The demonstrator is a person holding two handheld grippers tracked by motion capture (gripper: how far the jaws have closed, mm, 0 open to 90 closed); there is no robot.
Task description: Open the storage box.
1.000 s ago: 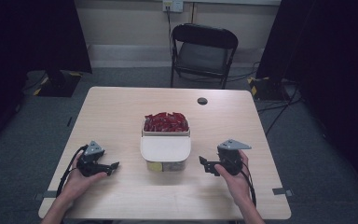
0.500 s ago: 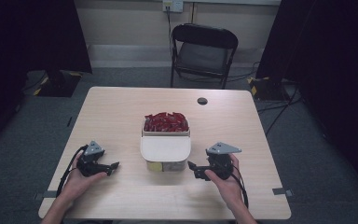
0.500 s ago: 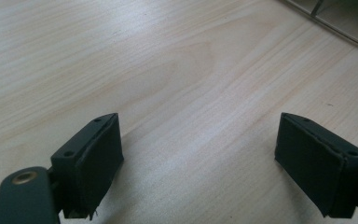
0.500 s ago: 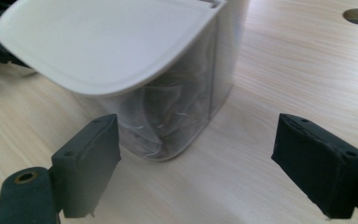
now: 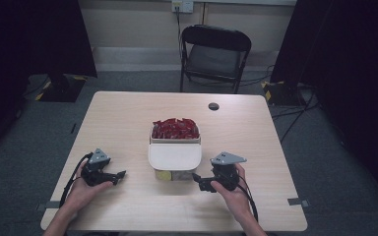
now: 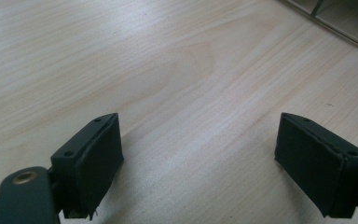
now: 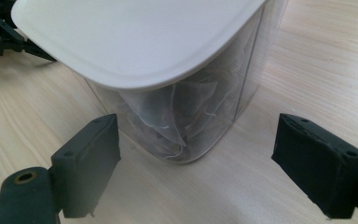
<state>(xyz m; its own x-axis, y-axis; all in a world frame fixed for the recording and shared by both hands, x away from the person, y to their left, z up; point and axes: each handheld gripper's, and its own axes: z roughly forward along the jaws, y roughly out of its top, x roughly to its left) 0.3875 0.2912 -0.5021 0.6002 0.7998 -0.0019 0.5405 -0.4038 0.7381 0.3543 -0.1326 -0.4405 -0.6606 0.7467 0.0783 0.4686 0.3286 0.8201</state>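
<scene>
A clear container [image 5: 174,167] with a white lid [image 5: 174,155] stands at the table's middle front. Pale pyramid sachets [image 7: 182,116] show through its wall. Behind it, touching, sits a box of red packets [image 5: 174,129]. My right gripper [image 5: 198,181] lies just right of the container and points left at it. Its jaws stand open in the right gripper view [image 7: 196,163], with the container's near corner just ahead of them and no pad touching it. My left gripper [image 5: 119,175] rests left of the container and points right, open over bare wood [image 6: 200,163].
A small black round object [image 5: 213,106] lies on the far side of the wooden table [image 5: 123,118]. A black folding chair [image 5: 215,51] stands beyond the far edge. Cables trail from both grippers toward the front edge.
My right gripper has slid left across the table, closing in on the container's right side. The left gripper has stayed where it was.
</scene>
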